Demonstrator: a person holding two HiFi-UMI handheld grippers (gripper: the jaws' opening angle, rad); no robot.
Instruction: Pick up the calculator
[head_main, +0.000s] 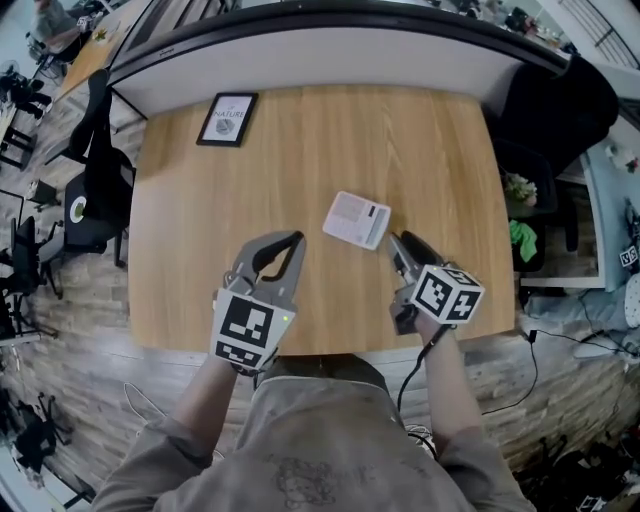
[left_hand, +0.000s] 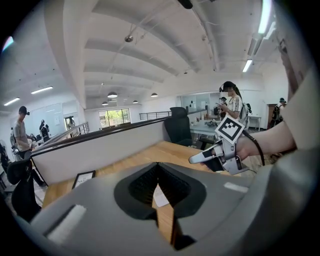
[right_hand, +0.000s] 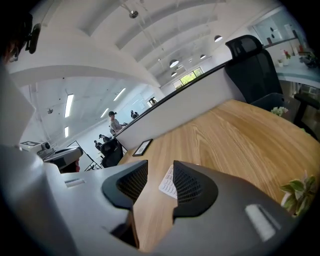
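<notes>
The calculator (head_main: 357, 219) is a flat white slab lying on the wooden table (head_main: 300, 150), a little right of centre. My right gripper (head_main: 395, 244) hovers just right of its near corner, jaws open and empty. In the right gripper view the calculator (right_hand: 168, 184) shows through the gap of that gripper (right_hand: 160, 176), a short way ahead. My left gripper (head_main: 293, 240) is to the calculator's near left, fingertips meeting, holding nothing. In the left gripper view the calculator (left_hand: 160, 196) shows behind the closed tips (left_hand: 159, 166), with the right gripper (left_hand: 200, 157) off to the right.
A black-framed picture (head_main: 228, 119) lies at the table's far left. A low white partition (head_main: 330, 50) runs along the far edge. A black office chair (head_main: 555, 100) and a green plant (head_main: 520, 238) stand off the right side. People stand in the room beyond.
</notes>
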